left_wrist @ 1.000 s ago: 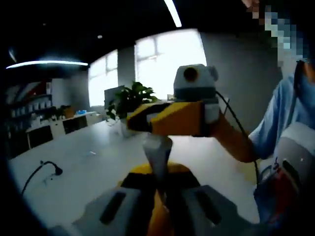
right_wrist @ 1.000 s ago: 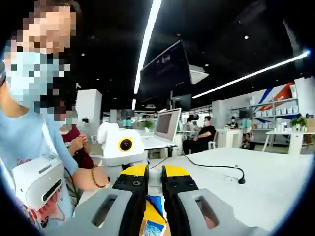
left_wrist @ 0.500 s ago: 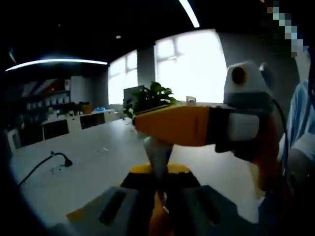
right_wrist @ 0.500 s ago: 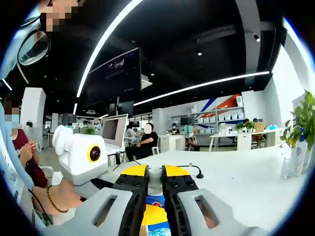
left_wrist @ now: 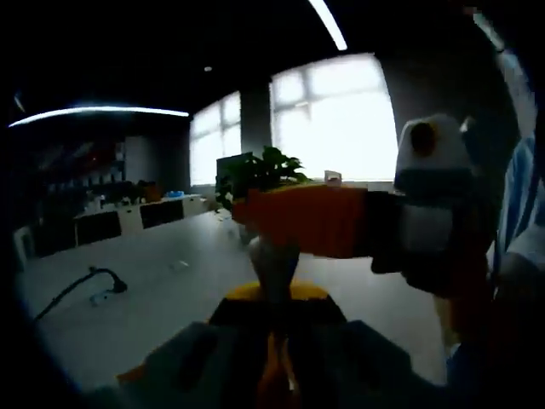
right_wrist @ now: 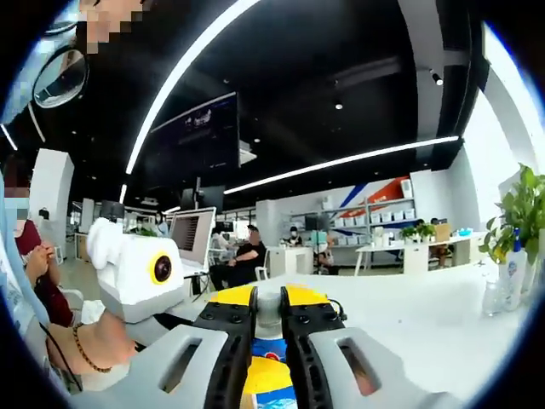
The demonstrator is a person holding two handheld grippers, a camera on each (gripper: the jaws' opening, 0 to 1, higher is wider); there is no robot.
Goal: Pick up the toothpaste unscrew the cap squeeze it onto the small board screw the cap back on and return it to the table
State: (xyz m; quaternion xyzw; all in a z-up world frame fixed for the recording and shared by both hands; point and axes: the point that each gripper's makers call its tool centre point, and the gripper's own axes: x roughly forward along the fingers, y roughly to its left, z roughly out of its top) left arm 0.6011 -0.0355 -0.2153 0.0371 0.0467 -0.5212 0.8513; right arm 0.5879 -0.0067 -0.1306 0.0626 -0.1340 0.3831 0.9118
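Both grippers hold the toothpaste tube [right_wrist: 271, 375] up in the air, well above the white surface [right_wrist: 409, 315]. The right gripper [right_wrist: 269, 317] has its jaws clenched on the tube's neck end, with the white cap [right_wrist: 269, 304] between the tips. The left gripper [left_wrist: 277, 311] grips the tube's pale end [left_wrist: 274, 268], jaws closed on it. My worry is that twisting against a soft tube may buckle it or squeeze paste out early, away from the board.

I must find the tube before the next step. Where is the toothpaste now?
In the right gripper view the toothpaste sits bottom centre, clamped between the right gripper jaws.
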